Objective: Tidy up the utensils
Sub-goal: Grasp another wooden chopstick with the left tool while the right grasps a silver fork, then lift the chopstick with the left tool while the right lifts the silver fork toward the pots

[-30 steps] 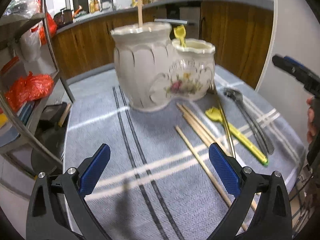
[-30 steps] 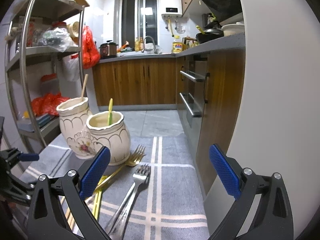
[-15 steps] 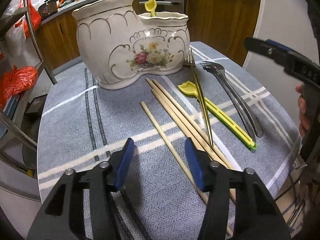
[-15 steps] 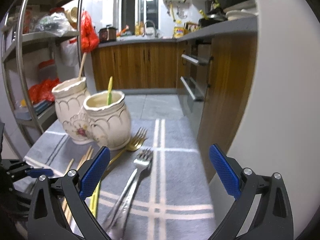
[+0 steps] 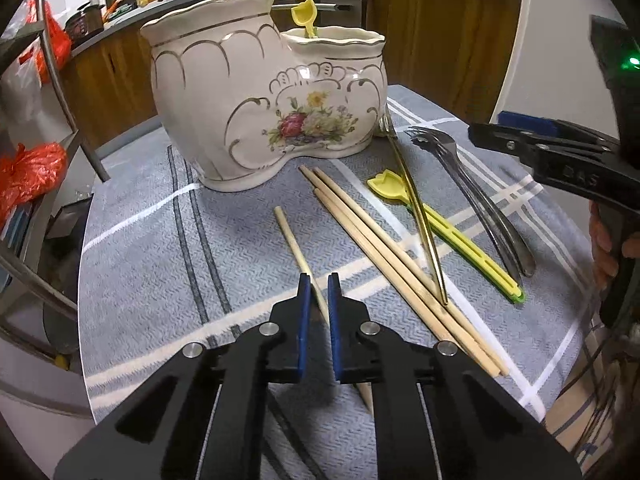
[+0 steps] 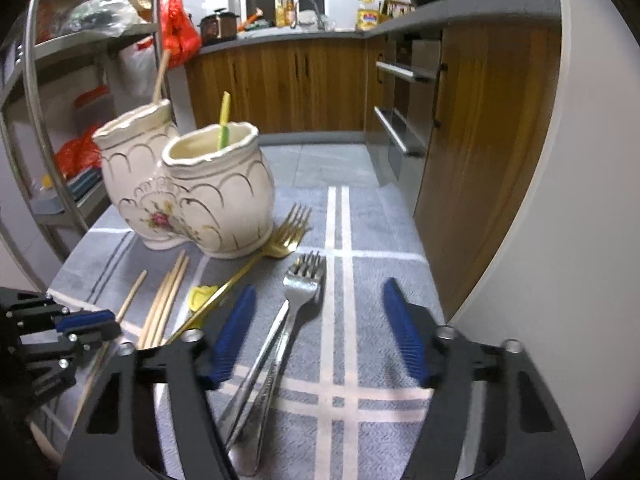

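Observation:
A white two-pot ceramic holder (image 5: 264,100) stands on the grey cloth; it also shows in the right wrist view (image 6: 188,184). It holds a wooden stick and a yellow utensil (image 5: 306,16). My left gripper (image 5: 318,292) is shut on a lone wooden chopstick (image 5: 290,240) lying on the cloth. Beside it lie three chopsticks (image 5: 380,248), a gold fork (image 5: 416,216), a yellow-green utensil (image 5: 452,232) and two silver forks (image 5: 480,204). My right gripper (image 6: 320,320) is open, low over the silver forks (image 6: 296,300).
The round table's cloth (image 5: 160,248) ends close on the left and front. A metal shelf rack (image 6: 44,80) stands left of the table. Wooden kitchen cabinets (image 6: 304,80) lie behind. A white wall (image 6: 580,200) is close on the right.
My left gripper has come down and closed around the lone chopstick. My right gripper has lowered toward the silver forks and its jaws have narrowed somewhat.

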Demonstrator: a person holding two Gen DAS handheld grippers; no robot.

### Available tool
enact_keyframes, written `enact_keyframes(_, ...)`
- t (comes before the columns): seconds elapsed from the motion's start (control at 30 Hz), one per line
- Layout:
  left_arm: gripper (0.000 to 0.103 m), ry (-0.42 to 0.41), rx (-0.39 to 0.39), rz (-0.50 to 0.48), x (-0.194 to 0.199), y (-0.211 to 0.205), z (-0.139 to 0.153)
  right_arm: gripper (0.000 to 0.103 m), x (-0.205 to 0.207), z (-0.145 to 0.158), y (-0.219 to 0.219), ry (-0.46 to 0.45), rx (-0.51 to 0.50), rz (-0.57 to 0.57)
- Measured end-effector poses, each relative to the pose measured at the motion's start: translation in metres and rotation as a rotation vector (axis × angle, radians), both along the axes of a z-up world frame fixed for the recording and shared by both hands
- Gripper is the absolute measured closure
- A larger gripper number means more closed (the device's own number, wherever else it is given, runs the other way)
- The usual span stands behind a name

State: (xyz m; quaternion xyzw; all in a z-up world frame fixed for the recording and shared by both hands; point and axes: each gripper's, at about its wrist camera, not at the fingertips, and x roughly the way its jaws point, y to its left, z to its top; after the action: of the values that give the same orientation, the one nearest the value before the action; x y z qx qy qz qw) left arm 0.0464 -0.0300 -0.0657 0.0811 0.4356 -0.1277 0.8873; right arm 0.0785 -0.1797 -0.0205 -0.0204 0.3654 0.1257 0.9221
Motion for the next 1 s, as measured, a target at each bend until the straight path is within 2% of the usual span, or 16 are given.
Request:
enact_keyframes(0.23,0.098,0.013,0.007,-0.036,0.009,0.014,0.003,0.06,0.02,-0.013,0.003,0.107,0.083,0.04)
enact_keyframes(0.5,0.099,0.02,-0.01,-0.05,0.013,0.024,0.001,0.068,0.031,-0.02,0.011,0.163,0.09,0.049)
enact_keyframes(0.57,0.099,0.016,-0.012,-0.05,0.012,0.024,0.0,0.076,0.033,-0.021,0.012,0.166,0.088,0.051)
enact_keyframes(0.7,0.099,0.013,-0.021,-0.051,0.011,0.027,-0.001,0.08,0.037,-0.024,0.013,0.18,0.088,0.056)
enact_keyframes(0.87,0.099,0.009,-0.026,-0.056,0.009,0.028,-0.002,0.081,0.032,-0.02,0.014,0.151,0.075,0.062)
enact_keyframes(1.0,0.099,0.008,-0.038,-0.059,0.008,0.031,-0.001,0.081,0.02,-0.009,0.013,0.084,0.079,0.066)
